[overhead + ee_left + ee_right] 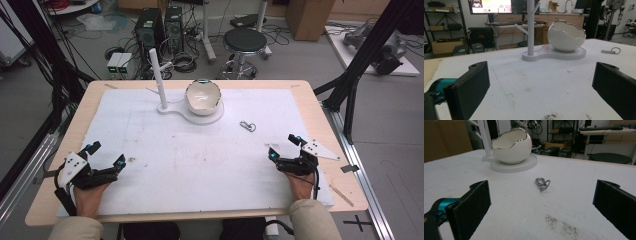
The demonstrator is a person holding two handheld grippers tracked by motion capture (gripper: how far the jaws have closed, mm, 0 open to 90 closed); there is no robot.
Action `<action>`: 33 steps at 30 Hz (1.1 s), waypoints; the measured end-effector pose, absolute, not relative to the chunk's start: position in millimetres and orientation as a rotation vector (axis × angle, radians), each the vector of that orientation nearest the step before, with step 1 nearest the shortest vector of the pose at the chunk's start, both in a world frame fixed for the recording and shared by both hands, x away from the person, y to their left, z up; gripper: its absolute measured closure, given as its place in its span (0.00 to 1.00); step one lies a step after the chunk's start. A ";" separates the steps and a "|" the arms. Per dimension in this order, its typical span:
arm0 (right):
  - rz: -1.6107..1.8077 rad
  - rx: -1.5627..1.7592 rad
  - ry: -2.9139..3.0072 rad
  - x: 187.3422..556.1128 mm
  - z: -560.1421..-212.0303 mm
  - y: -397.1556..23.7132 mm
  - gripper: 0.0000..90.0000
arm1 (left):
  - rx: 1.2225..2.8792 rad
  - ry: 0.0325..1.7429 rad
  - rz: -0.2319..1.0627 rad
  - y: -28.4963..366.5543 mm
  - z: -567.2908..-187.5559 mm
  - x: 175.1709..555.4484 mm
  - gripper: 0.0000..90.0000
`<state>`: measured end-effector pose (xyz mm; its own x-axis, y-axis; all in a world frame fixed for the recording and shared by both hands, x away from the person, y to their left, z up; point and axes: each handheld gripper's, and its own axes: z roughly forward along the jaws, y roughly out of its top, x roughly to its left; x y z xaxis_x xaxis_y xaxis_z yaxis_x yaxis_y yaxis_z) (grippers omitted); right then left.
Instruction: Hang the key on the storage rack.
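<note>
Grippers both wide apart, holding nothing: left gripper (pixel 106 154) over white mat (pixel 200 165); right gripper (pixel 284 146) near metal clip (pixel 247 126)

Bare mat (pixel 200 165) between right tongs (pixel 286 145) and keyring (pixel 247 126).

Each tool (pixel 106 154) (pixel 285 145) is black with teal fittings, a grey three-cornered plate, black cable; beige sleeves (pixel 75 229)
</note>
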<state>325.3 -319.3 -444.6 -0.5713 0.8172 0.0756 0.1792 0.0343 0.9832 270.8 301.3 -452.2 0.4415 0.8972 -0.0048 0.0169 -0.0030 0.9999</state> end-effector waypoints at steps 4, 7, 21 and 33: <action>1.552 1.012 1.823 332.3 -428.2 -318.2 0.01 | 1.405 0.879 0.857 300.9 -452.1 270.9 0.02; 1.509 0.998 1.864 343.8 -411.6 -316.1 0.01 | 1.408 0.878 0.857 300.9 -452.0 271.0 0.02; 1.381 0.992 2.115 413.3 -353.8 -293.2 0.01 | 1.412 0.891 0.852 300.5 -451.8 272.4 0.02; 1.194 1.095 2.372 469.7 -352.6 -268.9 0.01 | 1.415 0.894 0.844 301.1 -451.6 273.1 0.02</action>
